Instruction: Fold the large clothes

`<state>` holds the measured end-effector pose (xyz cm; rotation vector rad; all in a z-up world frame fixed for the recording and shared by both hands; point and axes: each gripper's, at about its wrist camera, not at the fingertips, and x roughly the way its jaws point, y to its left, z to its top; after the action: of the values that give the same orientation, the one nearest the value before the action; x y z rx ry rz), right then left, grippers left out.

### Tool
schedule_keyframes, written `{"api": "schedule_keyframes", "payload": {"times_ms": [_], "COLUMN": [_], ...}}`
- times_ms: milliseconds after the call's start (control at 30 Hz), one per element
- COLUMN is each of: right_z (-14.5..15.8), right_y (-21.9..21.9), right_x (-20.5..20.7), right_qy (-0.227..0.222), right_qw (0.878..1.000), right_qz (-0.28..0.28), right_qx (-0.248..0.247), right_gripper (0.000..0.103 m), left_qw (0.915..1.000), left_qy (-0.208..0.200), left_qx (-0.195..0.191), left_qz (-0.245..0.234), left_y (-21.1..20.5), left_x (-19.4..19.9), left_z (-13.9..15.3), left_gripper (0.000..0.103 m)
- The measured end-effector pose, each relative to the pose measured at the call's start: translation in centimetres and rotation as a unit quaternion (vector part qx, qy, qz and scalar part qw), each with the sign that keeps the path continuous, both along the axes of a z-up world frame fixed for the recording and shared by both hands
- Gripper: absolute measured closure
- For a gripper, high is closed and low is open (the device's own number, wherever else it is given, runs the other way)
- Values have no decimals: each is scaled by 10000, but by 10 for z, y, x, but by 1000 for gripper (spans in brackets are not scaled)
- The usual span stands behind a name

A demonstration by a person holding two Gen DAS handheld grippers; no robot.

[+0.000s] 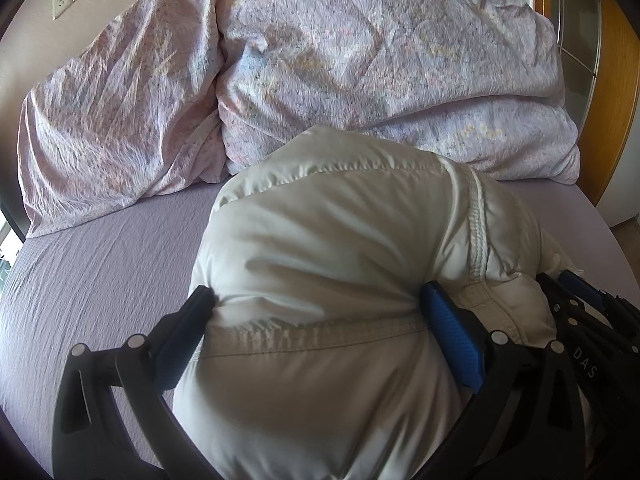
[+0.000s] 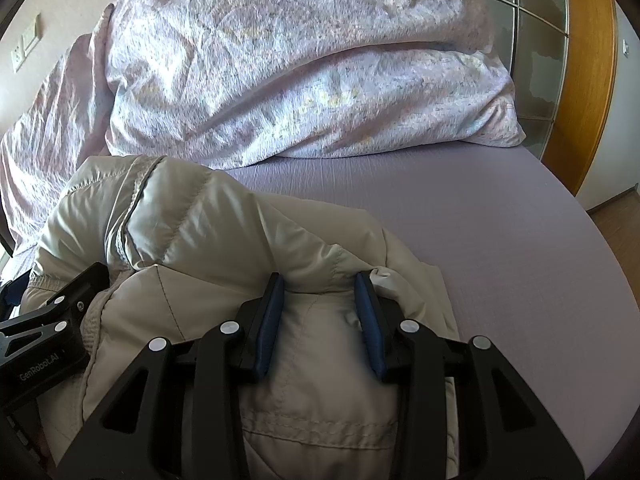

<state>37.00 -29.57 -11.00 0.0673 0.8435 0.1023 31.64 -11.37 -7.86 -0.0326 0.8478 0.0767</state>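
Left wrist view: left gripper [image 1: 320, 300] has its jaws set wide w/ a thick puffy fold of the cream padded jacket [image 1: 340, 248] bulging between them; both pads dig into the fabric, so it's clamped on the jacket. Jacket fills centre + bottom of frame, lying on the lilac bedsheet [image 1: 100, 272]. Right gripper [image 1: 592, 312] pokes in at lower right edge, touching the jacket. Rumpled floral duvet [image 1: 360, 60] across top; wall socket [image 1: 62, 4] upper left.

Right wrist view: right gripper [image 2: 320, 284] at bottom centre, jaws partly closed, pads pinching a ridge of the jacket [image 2: 192, 224]. Jacket sits lower left to centre on the sheet [image 2: 500, 240]. Left gripper [image 2: 48, 332] at left edge. Duvet [image 2: 300, 72] across top; wooden door frame [image 2: 588, 80] upper right.
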Motion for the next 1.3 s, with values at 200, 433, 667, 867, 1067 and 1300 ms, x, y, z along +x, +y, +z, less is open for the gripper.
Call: {"api": "schedule_keyframes", "payload": {"times_ms": [200, 433, 667, 867, 1067, 1300], "right_z": [0, 11, 33, 26, 14, 11], "right_y": [-1, -9, -36, -45, -36, -29], "right_x": [0, 5, -23, -31, -23, -23], "right_qy": [-8, 318, 262, 483, 773, 792], "right_qw": [10000, 9993, 9977, 9947, 9937, 9943], "right_qz": [2, 86, 94, 23, 31, -8], "right_qx": [47, 199, 618, 909, 805, 711], "right_gripper": [64, 64, 64, 64, 64, 64], "left_qw": [10000, 9999, 9995, 9991, 9978, 9979], "left_qy": [-6, 108, 73, 129, 199, 103], "left_qx": [3, -61, -246, -347, -598, -611], "left_qz": [14, -16, -159, -206, -195, -183], "left_y": [0, 2, 13, 13, 20, 22], "left_x": [0, 0, -19, -24, -19, -16], "left_z": [0, 8, 31, 30, 19, 8], "left_gripper": [2, 2, 2, 2, 2, 2]}}
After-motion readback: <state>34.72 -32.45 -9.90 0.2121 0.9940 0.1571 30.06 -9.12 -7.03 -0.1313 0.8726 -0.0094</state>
